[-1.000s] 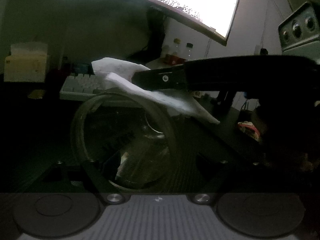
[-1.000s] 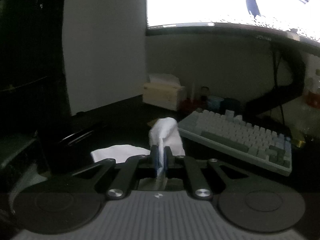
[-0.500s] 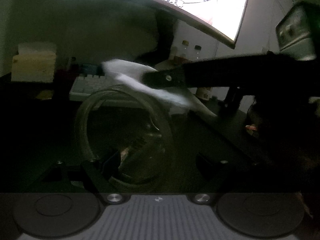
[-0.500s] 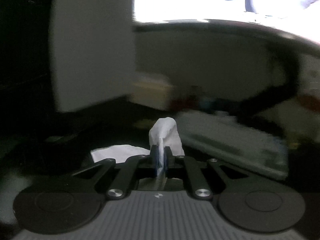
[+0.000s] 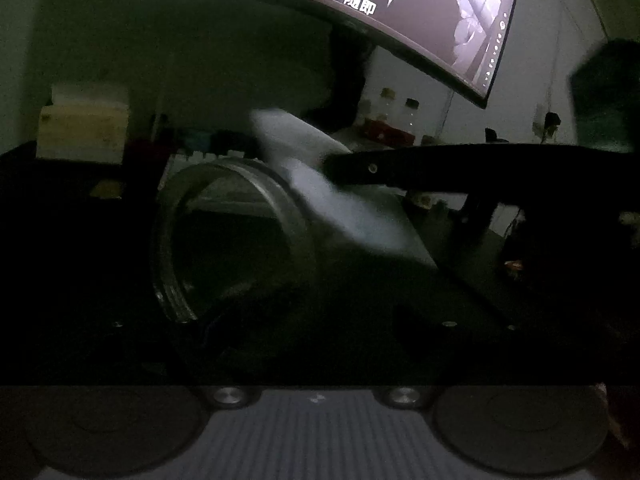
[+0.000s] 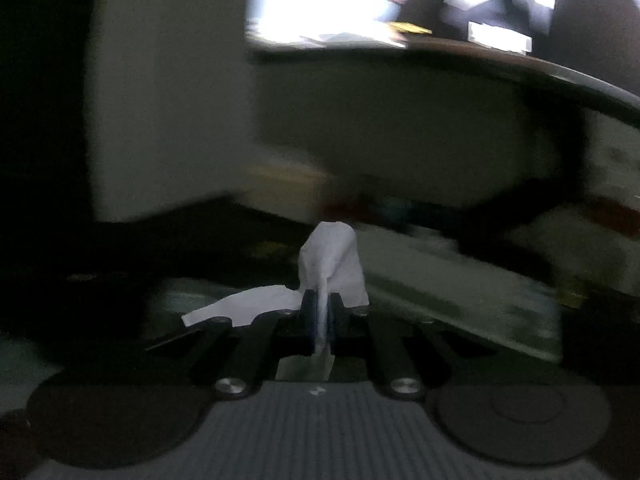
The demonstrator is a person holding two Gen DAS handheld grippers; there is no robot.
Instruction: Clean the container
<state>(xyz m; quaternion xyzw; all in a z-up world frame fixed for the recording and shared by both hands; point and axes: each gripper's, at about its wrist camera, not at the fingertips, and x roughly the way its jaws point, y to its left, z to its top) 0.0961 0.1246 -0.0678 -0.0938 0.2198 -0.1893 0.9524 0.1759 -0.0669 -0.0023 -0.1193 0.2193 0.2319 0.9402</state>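
Tissue (image 6: 332,260) lower, right gripper (image 6: 320,316) clamping.

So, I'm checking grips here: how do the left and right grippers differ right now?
The left gripper stands wide around the clear container, jaws opening; the right gripper is pinched shut on the thin white tissue. The container is rigid and round, the tissue soft and crumpled. Both grippers hold something.

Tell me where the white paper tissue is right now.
The white paper tissue is pinched in the shut right gripper. In the left wrist view it hangs just right of the clear glass jar's open mouth, before the curved monitor.
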